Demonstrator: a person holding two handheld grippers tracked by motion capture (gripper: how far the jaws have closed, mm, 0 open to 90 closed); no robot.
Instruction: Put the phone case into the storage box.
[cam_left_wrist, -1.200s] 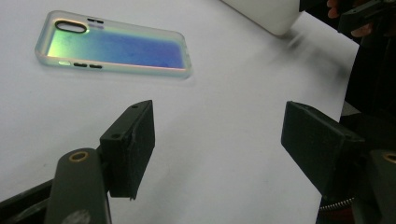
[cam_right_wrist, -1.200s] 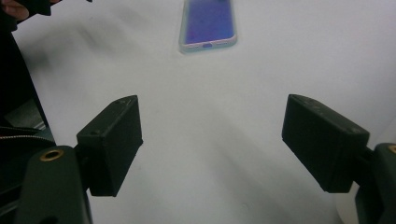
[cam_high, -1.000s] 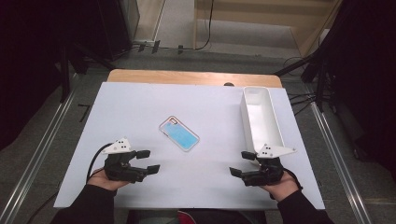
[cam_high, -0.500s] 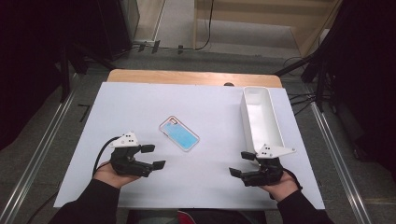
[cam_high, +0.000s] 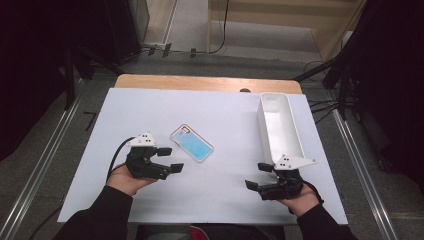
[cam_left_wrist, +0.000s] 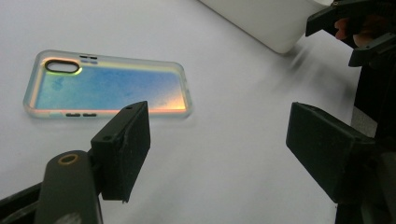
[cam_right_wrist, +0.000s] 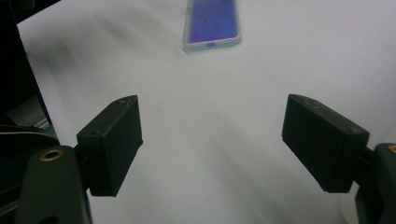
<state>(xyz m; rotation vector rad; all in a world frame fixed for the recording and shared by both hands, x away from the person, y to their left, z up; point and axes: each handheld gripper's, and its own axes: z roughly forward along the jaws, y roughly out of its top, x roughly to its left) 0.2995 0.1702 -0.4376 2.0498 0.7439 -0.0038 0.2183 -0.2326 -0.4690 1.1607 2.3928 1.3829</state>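
An iridescent blue phone case (cam_high: 192, 143) lies flat near the middle of the white table top (cam_high: 225, 115). My left gripper (cam_high: 171, 160) hovers just left of it, jaws open and empty, pointing right. In the left gripper view the phone case (cam_left_wrist: 107, 88) lies ahead and left of the left gripper (cam_left_wrist: 219, 135), beyond the left pad. My right gripper (cam_high: 257, 176) rests at the front right, open and empty, pointing left. The right gripper view has the phone case (cam_right_wrist: 212, 23) far ahead of the right gripper (cam_right_wrist: 210, 140).
A long white bin (cam_high: 280, 125) stands along the right side of the table, its near end just behind the right hand. The bin's corner (cam_left_wrist: 261, 18) and the right gripper (cam_left_wrist: 355, 28) appear in the left gripper view. A wooden strip (cam_high: 205, 82) borders the far edge.
My left hand has moved right and slightly forward, closing on the phone case. The right hand has stayed where it was.
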